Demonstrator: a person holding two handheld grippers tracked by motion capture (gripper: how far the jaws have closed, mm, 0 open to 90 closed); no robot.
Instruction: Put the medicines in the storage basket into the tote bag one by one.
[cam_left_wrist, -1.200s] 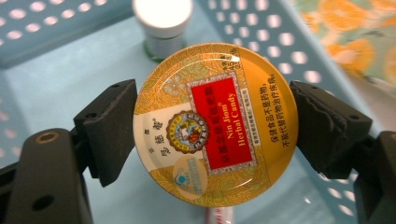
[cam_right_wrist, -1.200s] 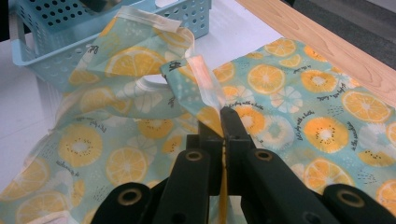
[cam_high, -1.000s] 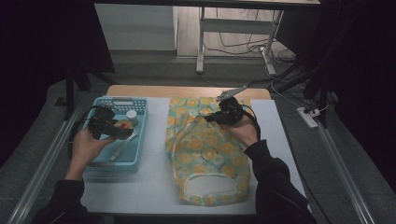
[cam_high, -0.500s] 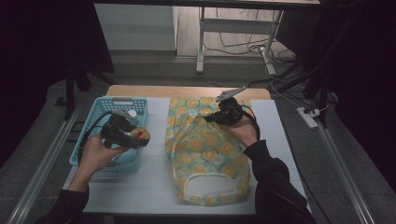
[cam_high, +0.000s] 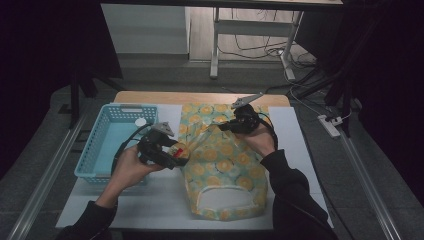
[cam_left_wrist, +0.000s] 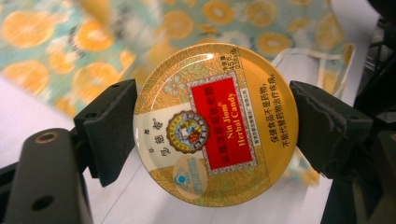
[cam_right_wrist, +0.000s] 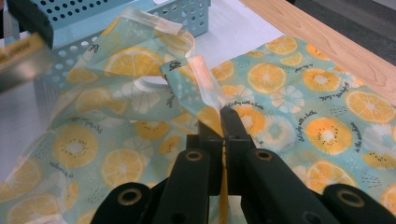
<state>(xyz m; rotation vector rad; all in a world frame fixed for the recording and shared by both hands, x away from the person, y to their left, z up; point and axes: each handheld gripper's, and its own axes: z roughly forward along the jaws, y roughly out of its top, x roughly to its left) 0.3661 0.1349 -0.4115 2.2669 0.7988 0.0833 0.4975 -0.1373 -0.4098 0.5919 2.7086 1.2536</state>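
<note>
Between the left tool's (cam_left_wrist: 212, 123) two black pads sits a round candy tin (cam_left_wrist: 215, 123), clamped by its rim with its gold and red lid facing up. Just beyond it lies the lemon-print bag (cam_high: 225, 165), flat on the white tabletop (cam_high: 165, 200), with the blue basket (cam_high: 112, 142) off to the tool's other side. The right tool (cam_right_wrist: 223, 122) is closed tight on the bag's edge, pinching the fabric and lifting a fold, near the bag's far end.
</note>
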